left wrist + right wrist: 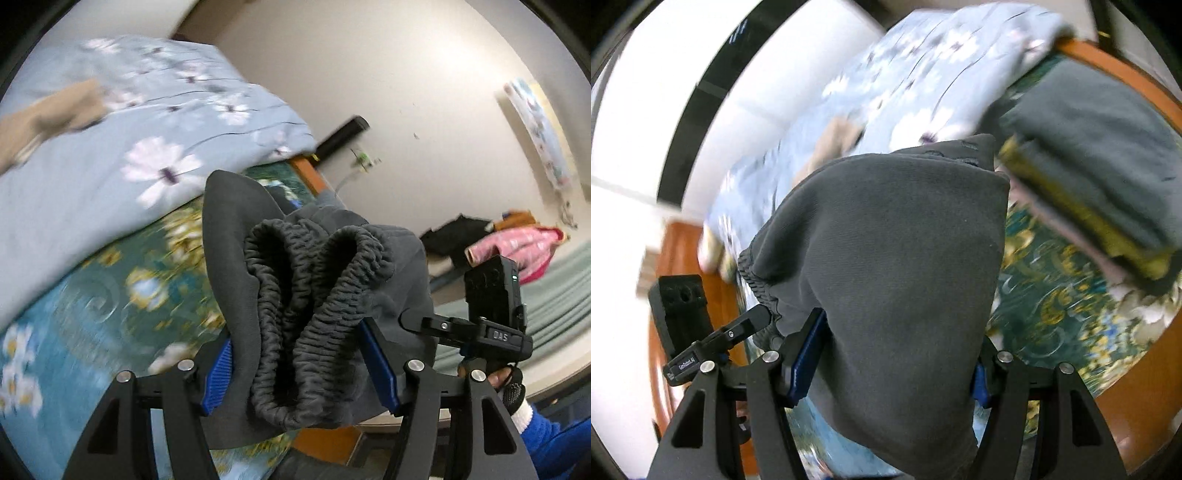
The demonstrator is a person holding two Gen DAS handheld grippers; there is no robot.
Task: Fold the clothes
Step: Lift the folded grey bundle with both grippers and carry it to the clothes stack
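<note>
Dark grey pants with a ruched elastic waistband fill the middle of the left wrist view. My left gripper is shut on the bunched waistband, blue pads on both sides. In the right wrist view the same grey pants hang folded between the fingers, and my right gripper is shut on them. The other gripper shows at the right edge of the left wrist view and at the left of the right wrist view. The garment is held above the bed.
A teal floral bedsheet covers the bed, with a pale blue flowered quilt heaped on it. A stack of folded clothes lies at the right on the bed. The wooden bed frame runs along the edge. A pink jacket lies on another bed.
</note>
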